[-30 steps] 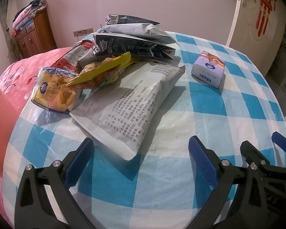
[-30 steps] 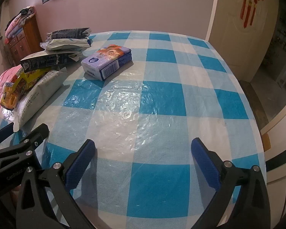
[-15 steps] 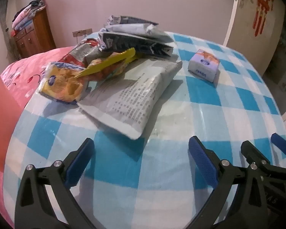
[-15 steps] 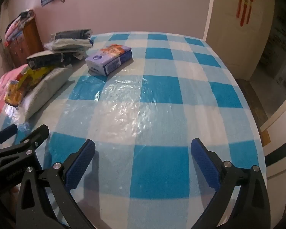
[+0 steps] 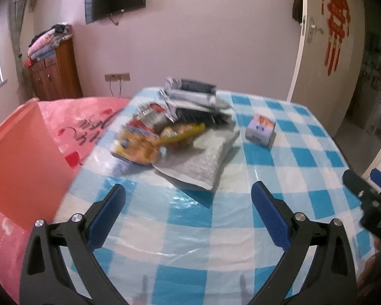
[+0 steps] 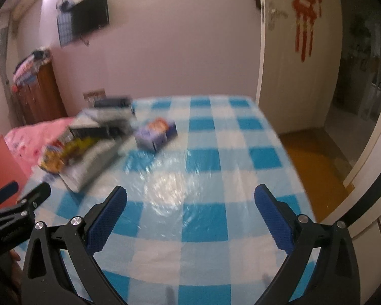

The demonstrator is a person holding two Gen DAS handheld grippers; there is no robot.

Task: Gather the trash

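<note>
Off the table's left edge lies a pink bedcover with dark script and red marks, soft and slightly creased, and a flat orange-red panel stands in front of it. The table wears a glossy plastic cloth in blue and white checks, and glare pools on its wrinkled film near the middle in the right wrist view.

Your left gripper hangs over the near edge with its tongs wide and nothing between them. Its black arms are angular, with ribbed blue pads and round silver rivets.

The trash sits heaped toward the far left corner. A crinkly yellow snack bag lies nearest the left edge, and a yellow-orange wrapper lies beside it. Both rest on a flat, pillow-shaped white pouch printed with fine text. Behind them lie a shiny red-and-silver wrapper and a stack of grey and black foil bags, all blurred.

Right of the heap and apart from it, a small lavender carton lies on the cloth, boxy with an orange picture on top.

Your right gripper hovers above the near edge, its tongs likewise spread wide and empty.
</note>
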